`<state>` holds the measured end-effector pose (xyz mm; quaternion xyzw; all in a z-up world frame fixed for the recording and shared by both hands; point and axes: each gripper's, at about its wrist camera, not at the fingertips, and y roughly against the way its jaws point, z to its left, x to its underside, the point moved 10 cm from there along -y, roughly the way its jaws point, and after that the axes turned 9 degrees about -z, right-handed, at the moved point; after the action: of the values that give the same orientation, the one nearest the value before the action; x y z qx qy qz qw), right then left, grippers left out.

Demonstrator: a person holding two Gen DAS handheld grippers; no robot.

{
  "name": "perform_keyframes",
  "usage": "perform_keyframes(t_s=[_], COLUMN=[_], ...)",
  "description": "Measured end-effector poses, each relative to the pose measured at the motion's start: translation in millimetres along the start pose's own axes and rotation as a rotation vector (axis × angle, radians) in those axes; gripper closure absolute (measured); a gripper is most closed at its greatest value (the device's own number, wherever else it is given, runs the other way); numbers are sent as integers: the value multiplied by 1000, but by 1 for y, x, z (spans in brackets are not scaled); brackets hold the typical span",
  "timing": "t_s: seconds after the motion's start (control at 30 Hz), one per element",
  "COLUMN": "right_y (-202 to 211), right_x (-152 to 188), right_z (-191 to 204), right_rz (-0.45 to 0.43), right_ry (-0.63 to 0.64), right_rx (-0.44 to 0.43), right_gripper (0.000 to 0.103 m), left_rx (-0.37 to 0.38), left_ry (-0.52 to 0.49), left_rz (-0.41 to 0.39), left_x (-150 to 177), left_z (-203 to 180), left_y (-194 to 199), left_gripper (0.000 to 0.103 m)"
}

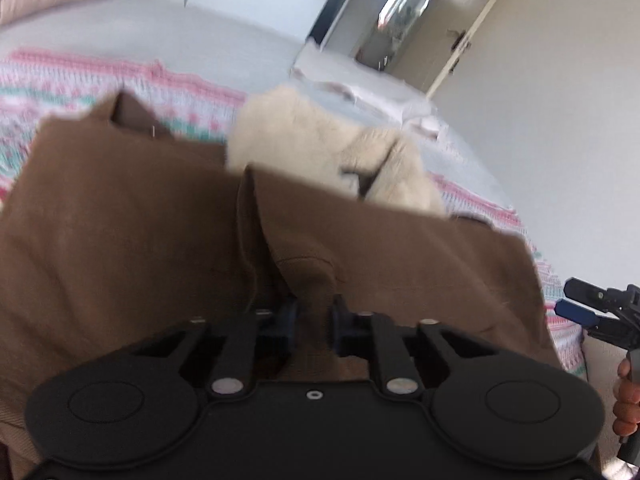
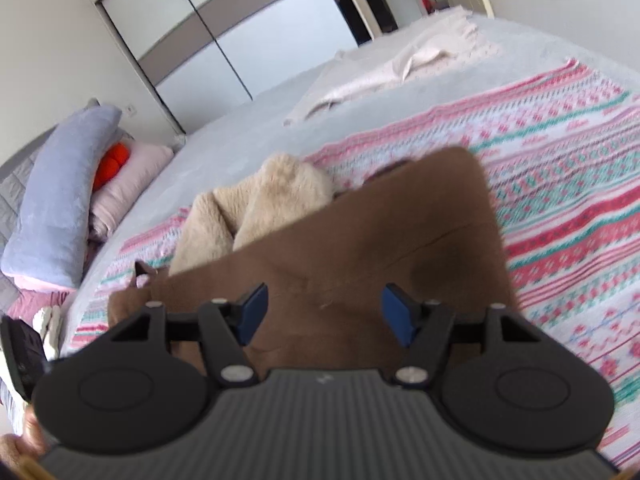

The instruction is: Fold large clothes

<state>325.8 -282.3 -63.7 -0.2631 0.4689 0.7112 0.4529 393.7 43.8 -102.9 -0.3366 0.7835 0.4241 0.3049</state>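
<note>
- Where the brown garment (image 1: 140, 220) spreads over the bed (image 1: 180, 36), it reads as a smooth, matte woven cloth with a raised ridge running down its middle in the left wrist view.
- It lies on a knitted blanket (image 2: 560, 200) banded in pink, white and teal, which in turn covers the pale grey bed.
- A cream fleecy garment (image 1: 304, 140), thick and fluffy, lies bunched at the brown garment's far edge, touching it.
- The left gripper (image 1: 313, 320) has its jaws nearly together, pinching a fold of the brown garment that rises between the blue pads.
- The right gripper (image 2: 324, 310) stands with its jaws well apart over the brown cloth; the flat blue pads (image 2: 254, 312) press on nothing.
- No container appears in either view.
- Only the left wrist view shows the right gripper from the side, at the right edge beyond the garment's border, with the fingers of a hand (image 1: 626, 400) around its handle, and a cream door (image 1: 472, 24) standing ajar.
- Only the right wrist view shows a lilac bolster pillow (image 2: 60, 200), an orange item (image 2: 112, 162) tucked beside a pink pillow (image 2: 132, 176), a sliding wardrobe (image 2: 208, 28) and a crumpled pale pink throw (image 2: 400, 64) farther up the bed.
</note>
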Motion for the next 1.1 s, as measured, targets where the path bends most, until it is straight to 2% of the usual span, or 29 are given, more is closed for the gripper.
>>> perform_keyframes(t_s=[0.07,0.13,0.2,0.23,0.27,0.33,0.37,0.4,0.47,0.53,0.63,0.67,0.73,0.83,0.9,0.93,0.97,1.07,1.1], right_y=[11,16,11,5,-2,-19,-25,-28,-29,-25,-18,-19,-24,-22,-11,-2,10,51,62], right_x=[-7,-8,1,8,17,41,50,55,56,51,53,59,74,81,78,74,70,58,55], right_z=[-5,-9,-14,-18,-24,-41,-44,-43,-35,-24,-11,-12,-26,-30,-21,-14,-8,4,7], right_rz=[-28,-40,-21,-5,14,87,109,104,99,75,64,84,130,92,104,106,99,76,76], right_ry=[8,39,92,122,154,208,245,288,361,384,391,379,361,311,317,326,336,345,346], right_rx=[-9,1,37,68,107,203,226,235,255,235,115,82,80,82,119,121,106,80,83], right_gripper=[39,40,46,47,48,52,55,55,54,54,54,53,54,54,52,50,43,29,25], left_rx=[-7,-44,-180,-258,-314,-370,-355,-304,-192,-123,-95,-86,-67,-90,-126,-119,-98,-79,-82], left_ry=[1,-35,-195,-286,-339,-377,-379,-377,-380,-397,-392,-394,-401,-373,-331,-308,-295,-311,-319], left_rz=[-65,-60,15,58,52,-64,-126,-174,-216,-188,-38,-34,-87,-69,-61,-69,-84,-87,-74], left_x=[-11,-9,7,17,21,14,10,8,9,18,47,55,62,56,47,44,39,33,33], left_z=[-5,-5,-2,2,4,-2,-8,-16,-31,-37,-23,-17,-16,-18,-14,-18,-19,-17,-15], left_y=[15,21,11,4,3,15,21,28,33,30,11,6,8,14,27,39,53,95,107], left_gripper=[90,89,81,74,71,73,74,74,73,73,73,74,73,72,61,49,39,24,22])
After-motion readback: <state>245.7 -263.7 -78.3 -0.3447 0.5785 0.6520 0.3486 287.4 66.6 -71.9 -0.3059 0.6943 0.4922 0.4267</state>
